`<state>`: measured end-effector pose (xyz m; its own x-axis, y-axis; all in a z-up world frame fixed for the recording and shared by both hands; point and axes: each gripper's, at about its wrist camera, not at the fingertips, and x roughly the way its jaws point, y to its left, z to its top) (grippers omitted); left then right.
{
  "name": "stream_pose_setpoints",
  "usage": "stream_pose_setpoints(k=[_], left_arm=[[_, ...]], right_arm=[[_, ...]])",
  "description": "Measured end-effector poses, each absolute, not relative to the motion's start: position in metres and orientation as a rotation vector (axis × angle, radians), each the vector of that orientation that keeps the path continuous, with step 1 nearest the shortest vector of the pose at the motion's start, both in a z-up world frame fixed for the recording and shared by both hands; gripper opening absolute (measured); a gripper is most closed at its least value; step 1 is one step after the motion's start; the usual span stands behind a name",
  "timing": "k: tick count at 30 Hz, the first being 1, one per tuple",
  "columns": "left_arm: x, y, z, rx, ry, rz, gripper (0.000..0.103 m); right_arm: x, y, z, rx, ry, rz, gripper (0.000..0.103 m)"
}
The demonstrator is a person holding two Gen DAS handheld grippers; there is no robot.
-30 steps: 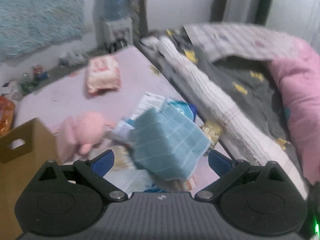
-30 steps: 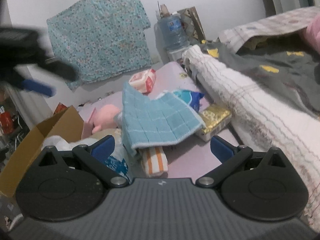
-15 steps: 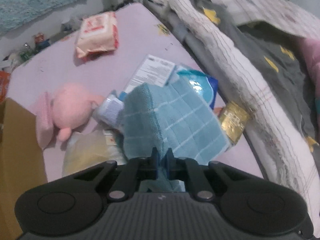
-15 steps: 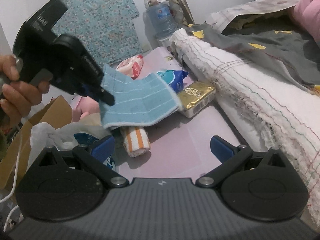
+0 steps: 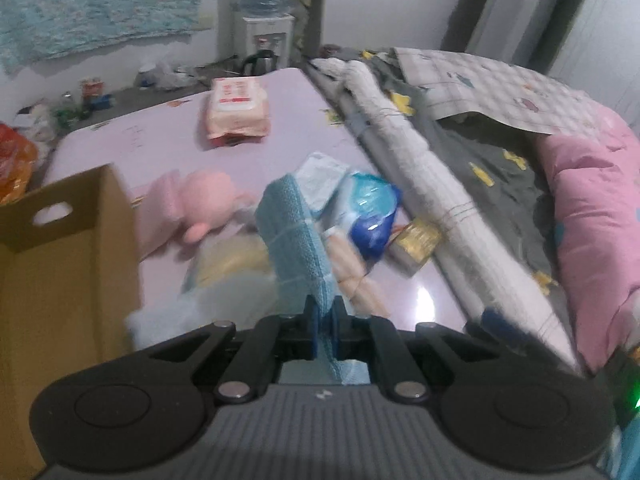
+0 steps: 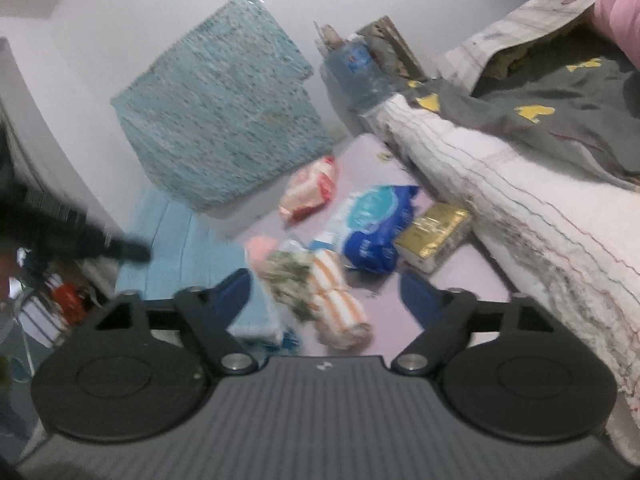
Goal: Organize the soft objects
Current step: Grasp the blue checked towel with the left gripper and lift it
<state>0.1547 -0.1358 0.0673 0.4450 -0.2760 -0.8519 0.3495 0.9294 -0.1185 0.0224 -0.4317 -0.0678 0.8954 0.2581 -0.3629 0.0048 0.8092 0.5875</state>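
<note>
Your left tongs (image 5: 325, 322) clamp blue towel (image 5: 294, 240), box (image 5: 68, 248) just left of them. Right tongs (image 6: 326, 292) closing, empty, striped roll (image 6: 340, 308) lies lengthwise between jaws.

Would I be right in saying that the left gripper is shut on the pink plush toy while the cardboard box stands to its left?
Not quite: the left gripper is shut on the blue towel, not the pink plush toy, which lies untouched on the mat. The left wrist view shows this. The cardboard box does stand to its left.
</note>
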Motion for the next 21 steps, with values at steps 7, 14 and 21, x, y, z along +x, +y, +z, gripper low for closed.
stream_pose_setpoints(k=[7, 14, 21], left_arm=[[0.113, -0.069, 0.046, 0.041, 1.014, -0.207, 0.006], [0.079, -0.033, 0.051, -0.049, 0.946, -0.203, 0.006], [0.088, -0.045, 0.048, -0.111, 0.926, -0.310, 0.007]], right_arm=[[0.038, -0.392, -0.053, 0.688, 0.499, 0.422, 0.029], [0.072, -0.314, -0.050, 0.597, 0.619, 0.621, 0.016], [0.085, -0.279, -0.060, 0.549, 0.729, 0.655, 0.016]])
